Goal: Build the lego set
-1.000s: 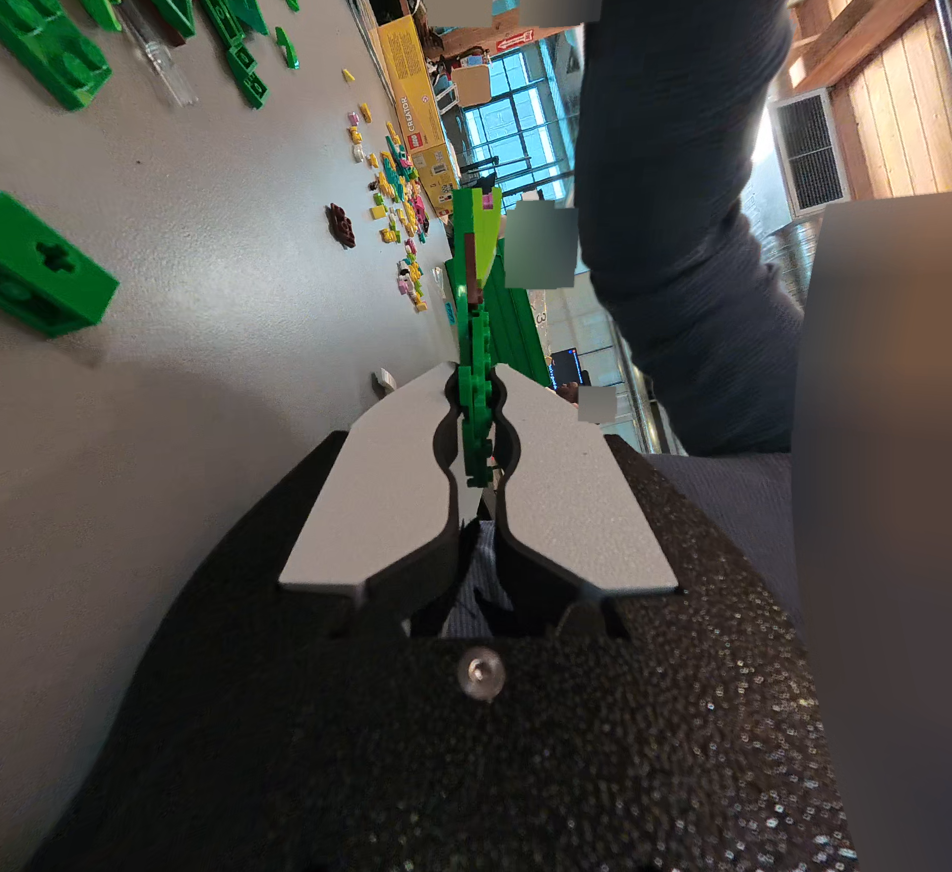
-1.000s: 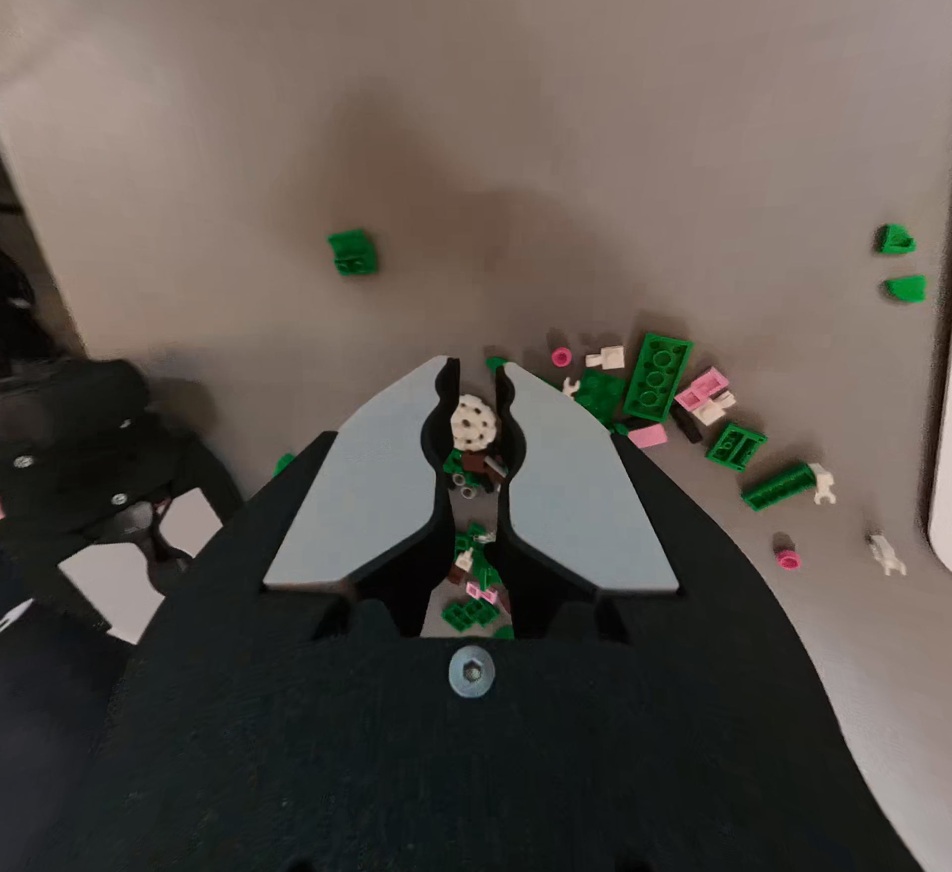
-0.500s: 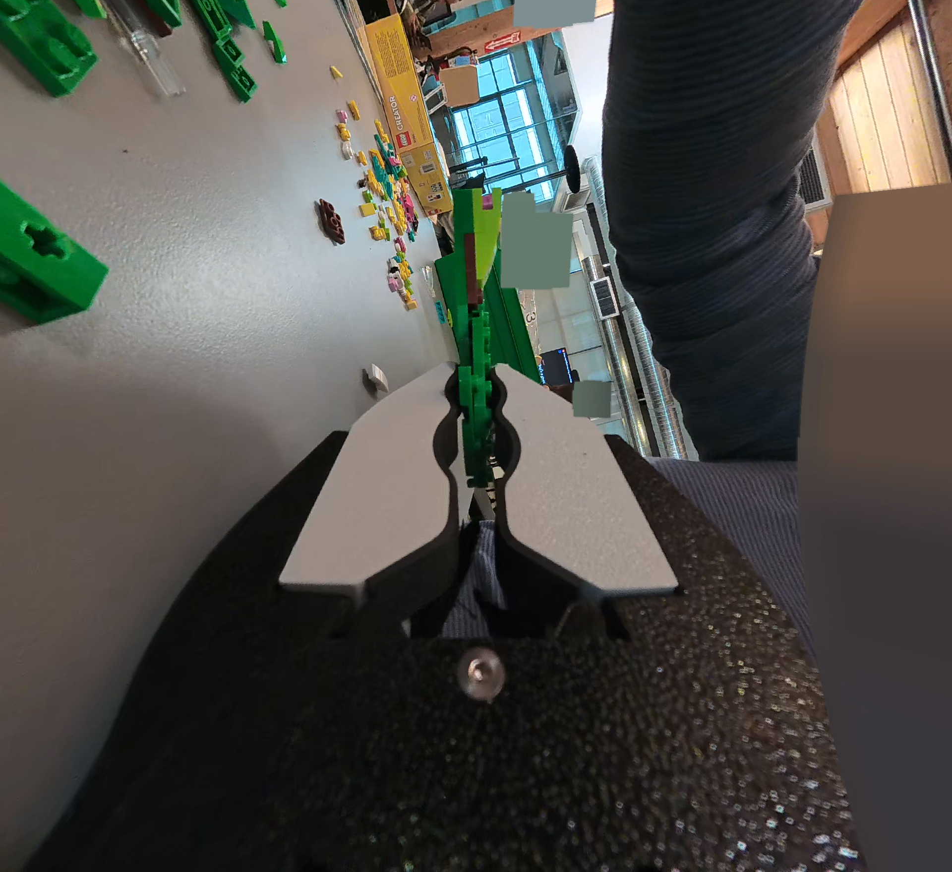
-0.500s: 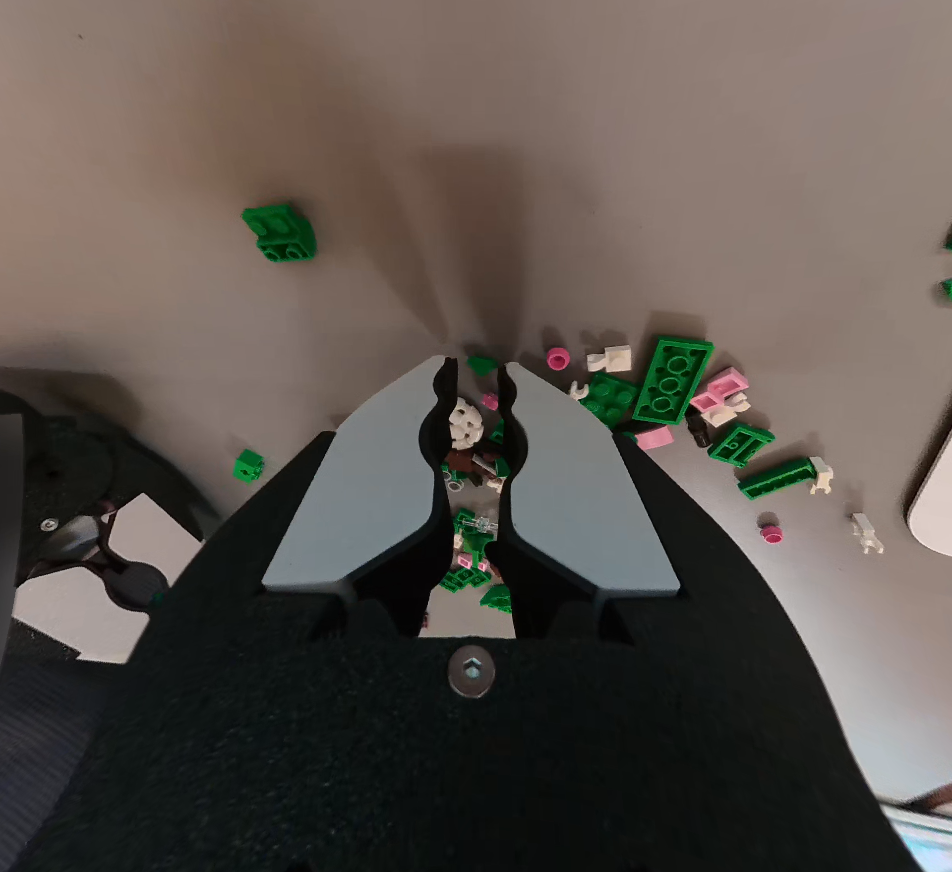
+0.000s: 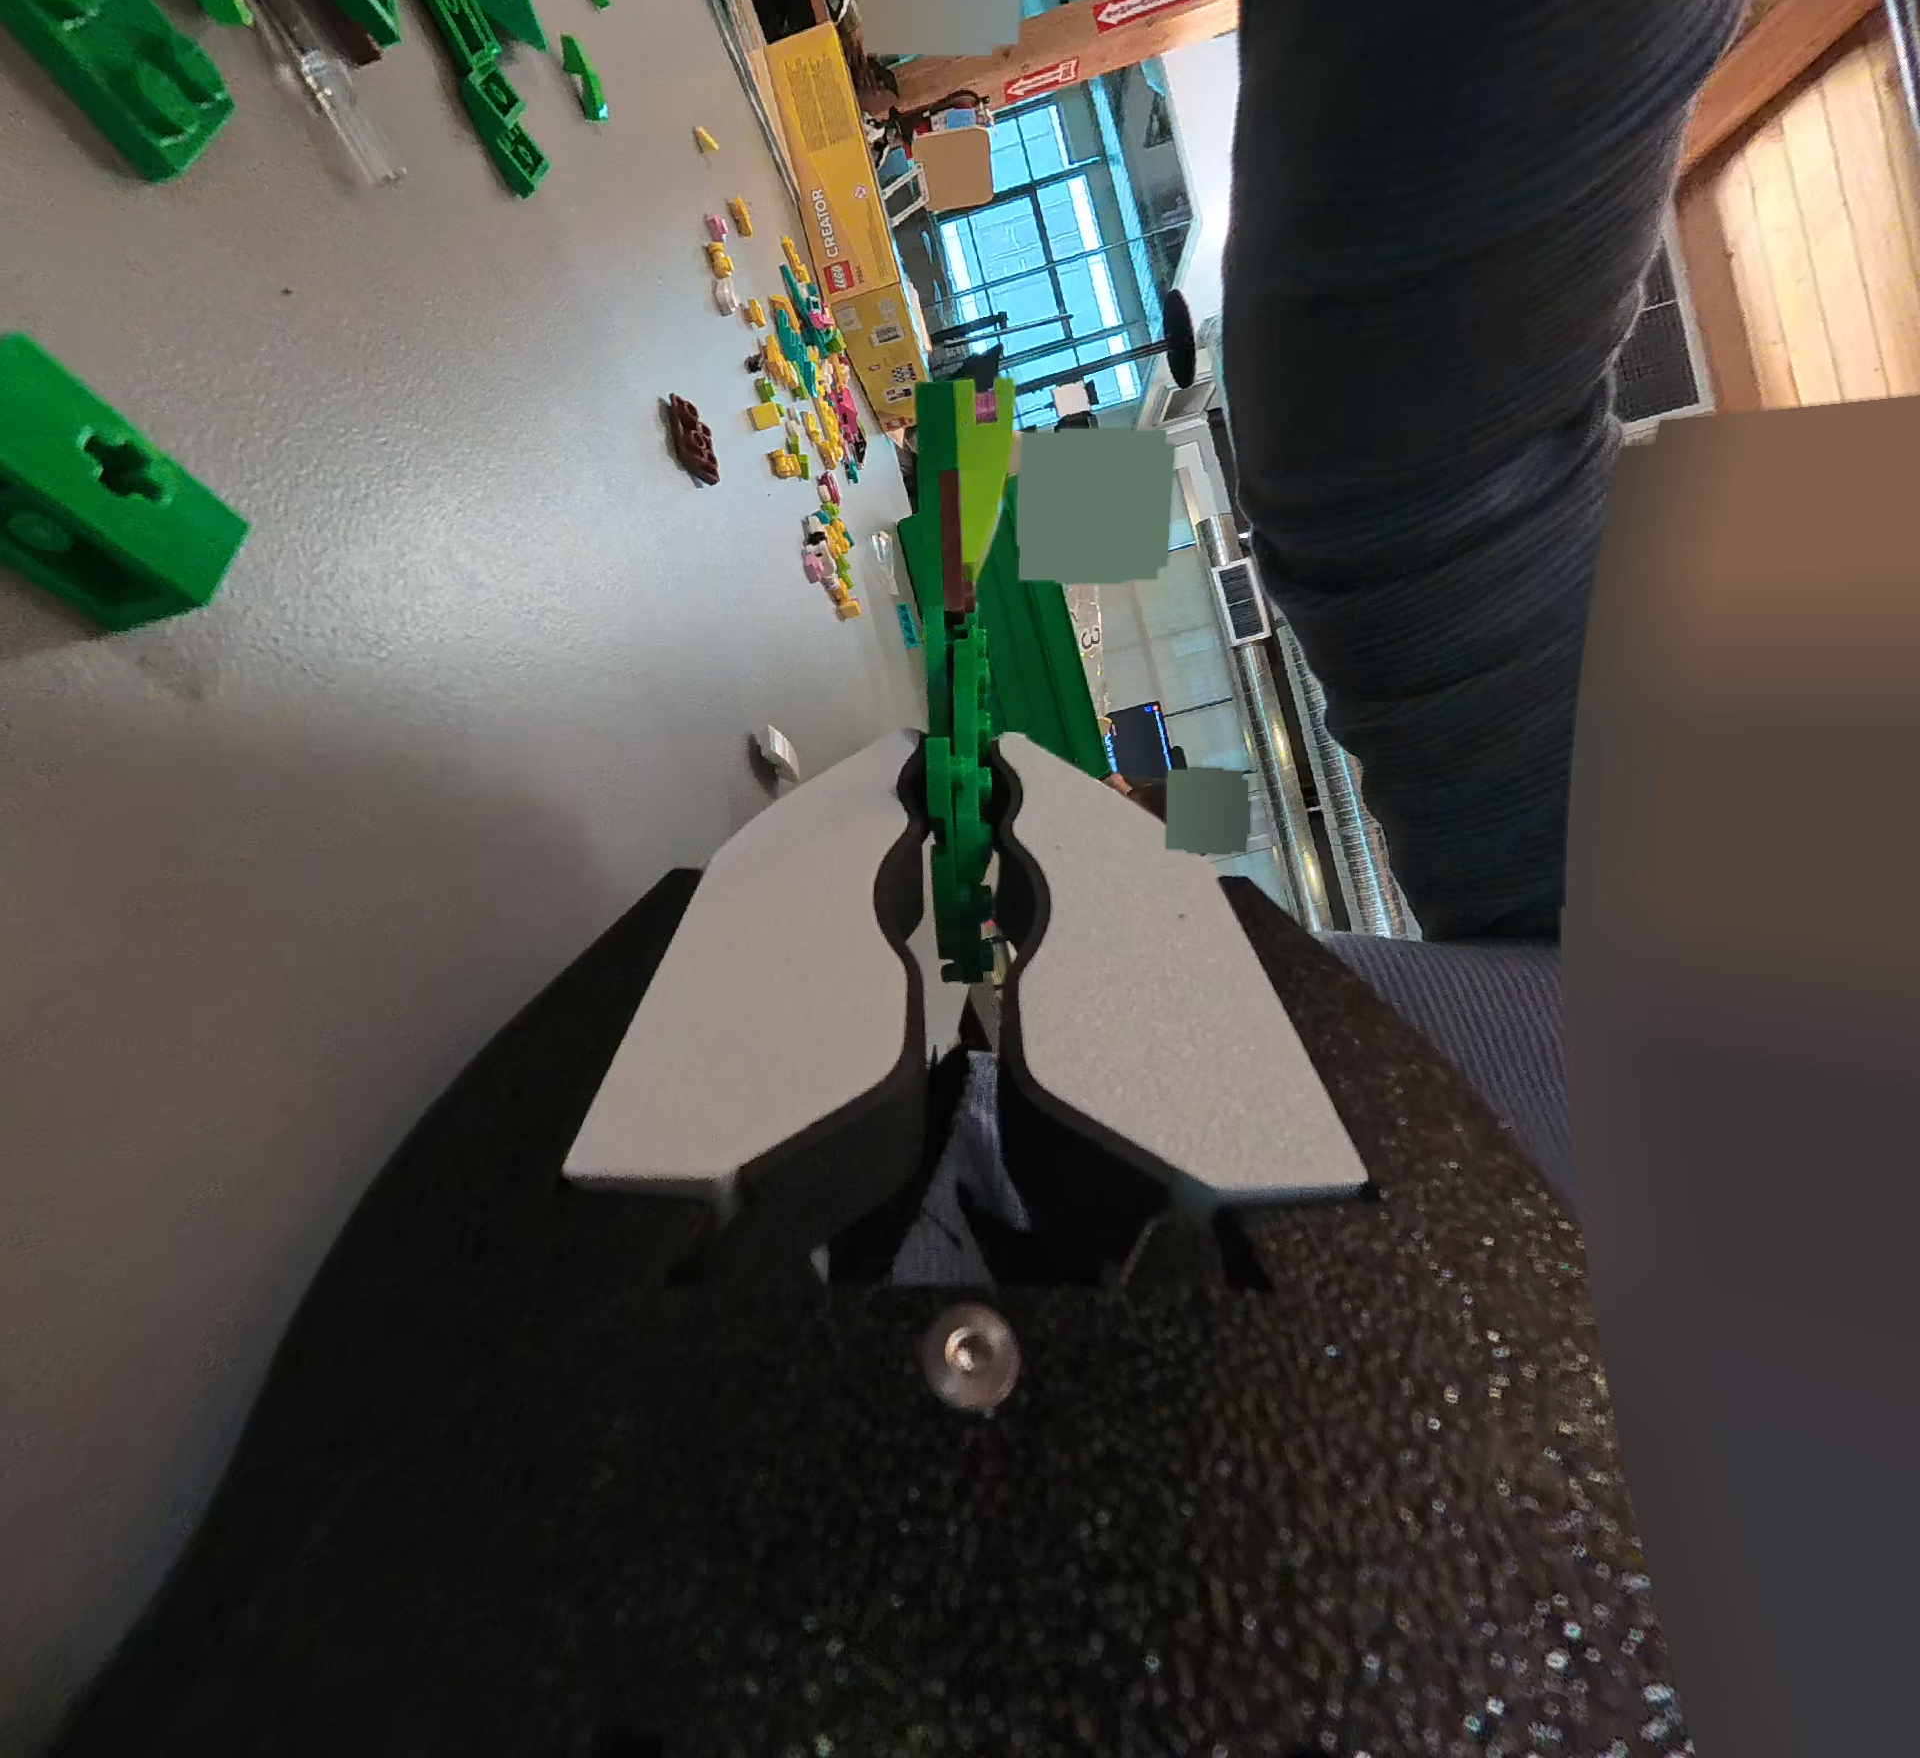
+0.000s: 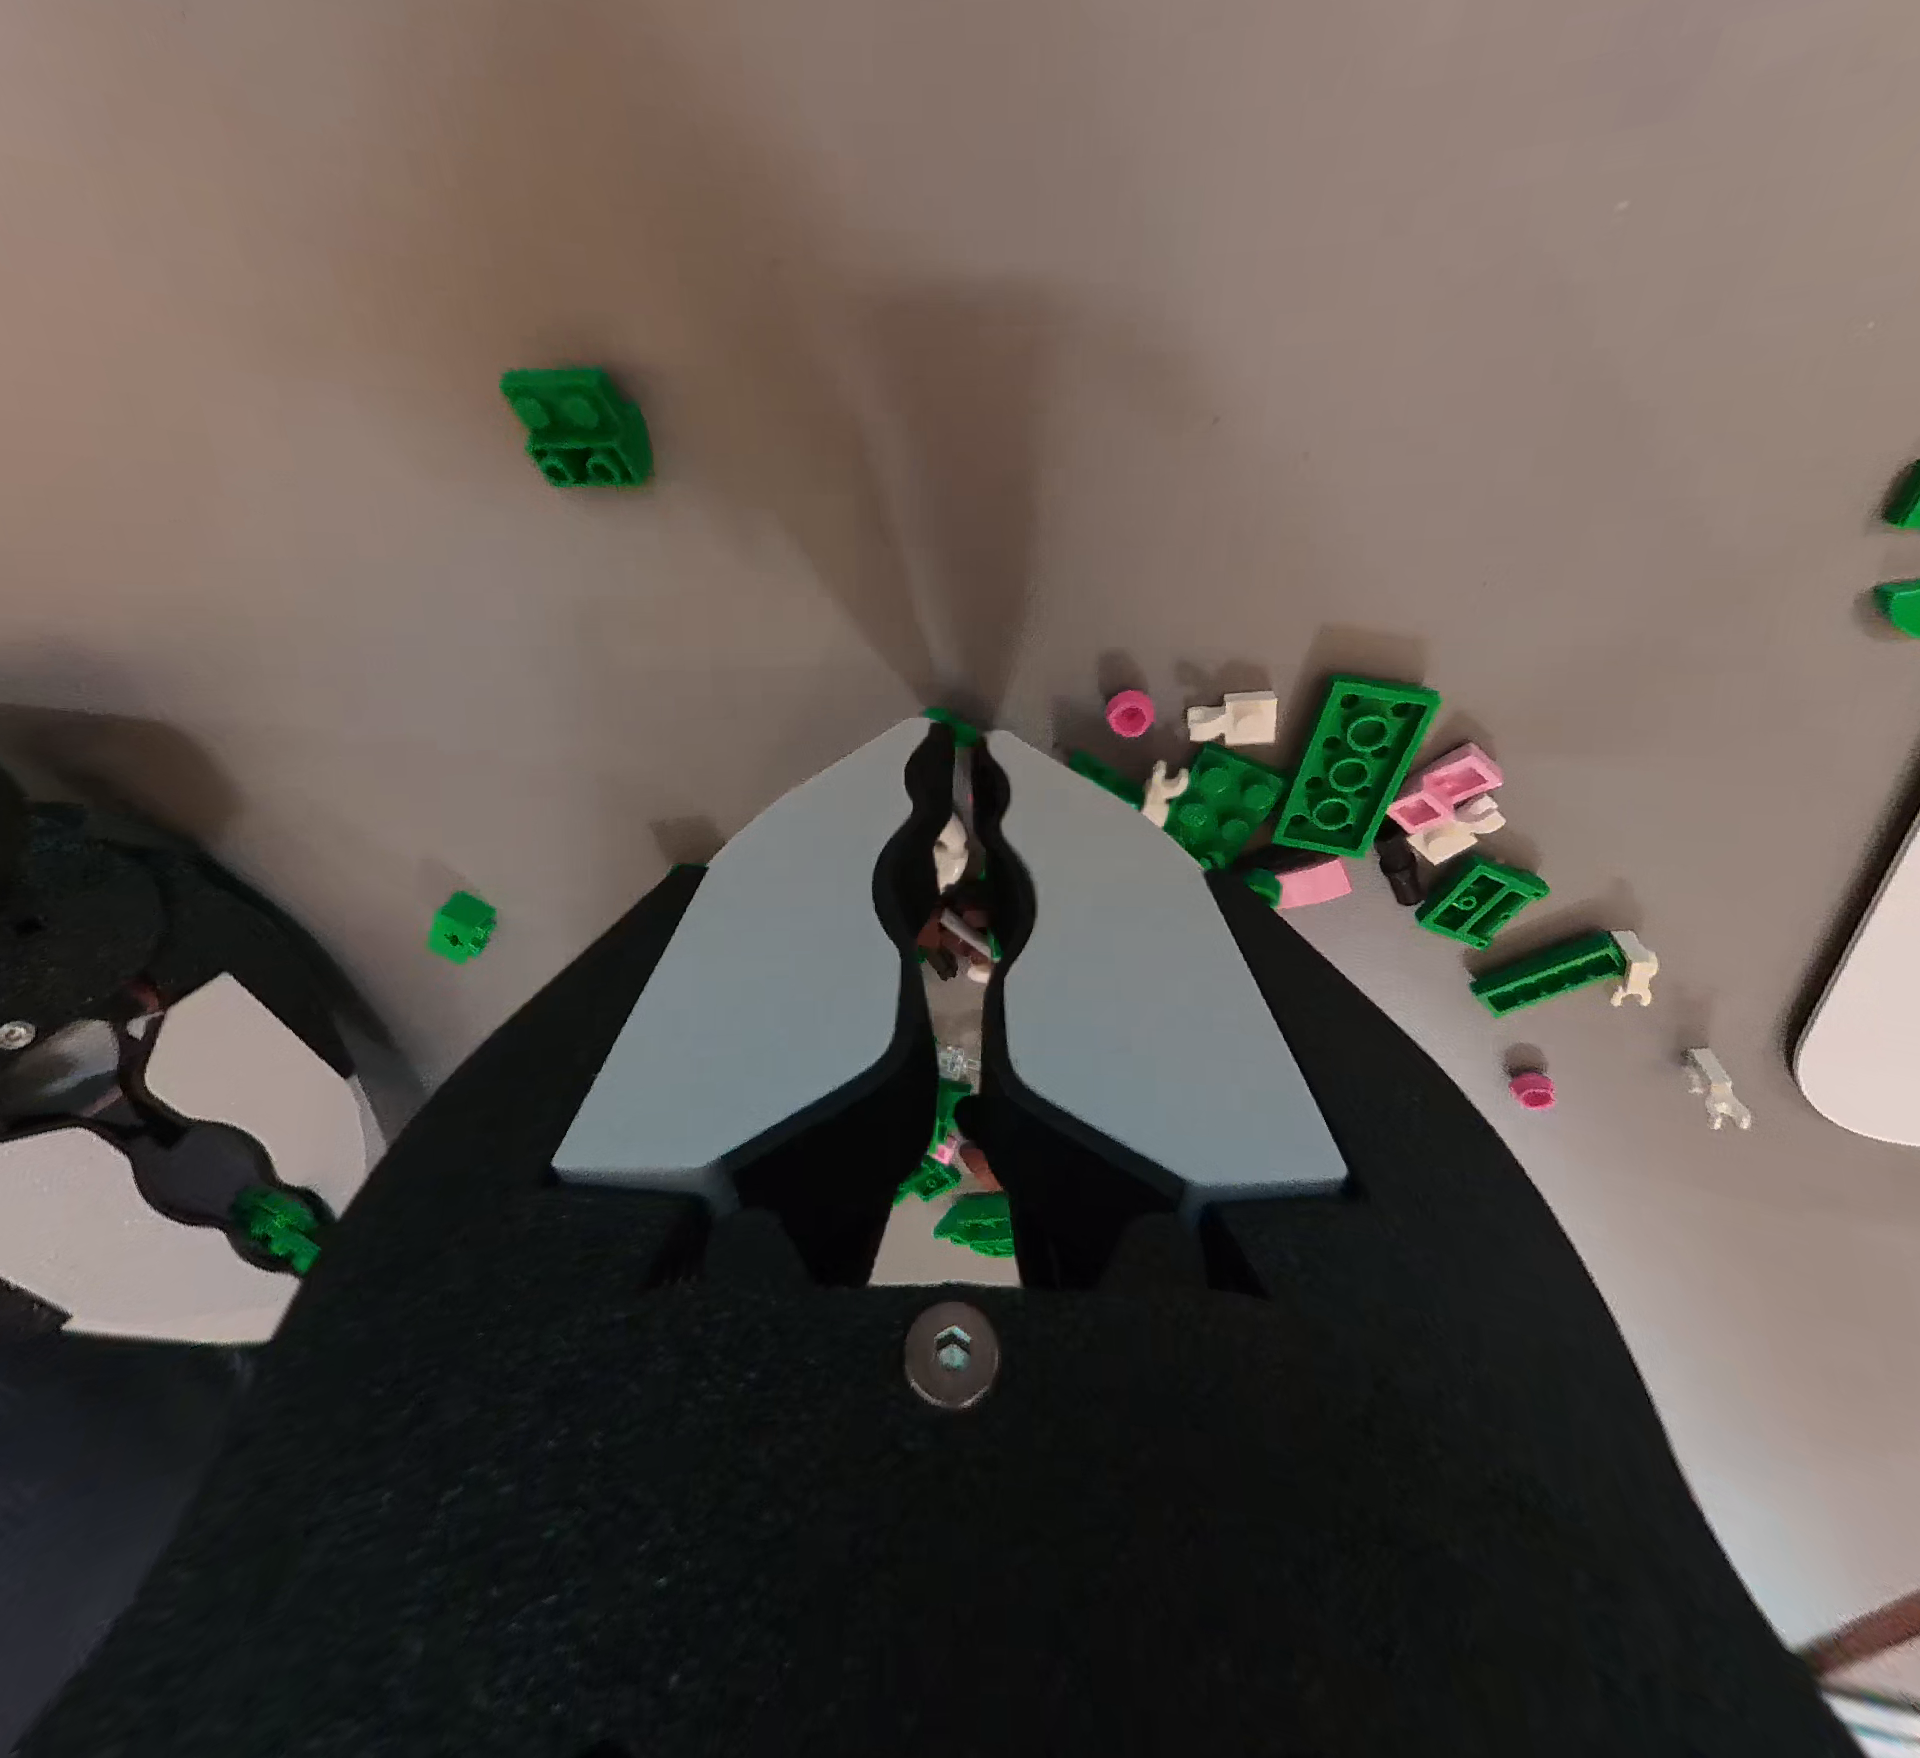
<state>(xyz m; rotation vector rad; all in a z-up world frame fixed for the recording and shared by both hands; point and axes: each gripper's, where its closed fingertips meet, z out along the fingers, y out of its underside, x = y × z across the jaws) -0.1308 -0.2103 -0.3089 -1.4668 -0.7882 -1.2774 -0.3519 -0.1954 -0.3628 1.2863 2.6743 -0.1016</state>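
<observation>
A: In the left wrist view, what does the left gripper (image 5: 961, 752) hold?

B: Its two grey fingers (image 5: 790, 960) are clamped on a green lego assembly (image 5: 961, 628), a thin stack seen edge-on that runs from between the pads up to the centre of the frame, with a lime and a brown part near its top. The grey table (image 5: 416, 565) fills the left half of the frame, tilted.

A: What lies on that table?

B: At the upper left, large green plates (image 5: 94, 46) with pink pieces among them; at the left edge, a green brick with a cross-shaped hole (image 5: 104, 503). A brown piece (image 5: 694, 439) lies alone just left of a scatter of yellow, pink and teal pieces (image 5: 805, 420), which lies beside a yellow box (image 5: 842, 222). A person's dark sleeve (image 5: 1455, 358) crosses the upper right.

A: And the right wrist view?

B: The right gripper (image 6: 961, 737) points down at the table, fingers nearly together; whether the tips pinch the green bit (image 6: 940, 719) at them cannot be told. Small white, brown and green pieces (image 6: 956, 919) show through the gap.

A: Surroundings?

B: Right of centre, a green 2x4 plate (image 6: 1351, 768) among pink studs, white clips and green plates. A green 2x2 brick (image 6: 577, 425) lies alone at the upper left, a small green cube (image 6: 460, 926) at the left.
</observation>
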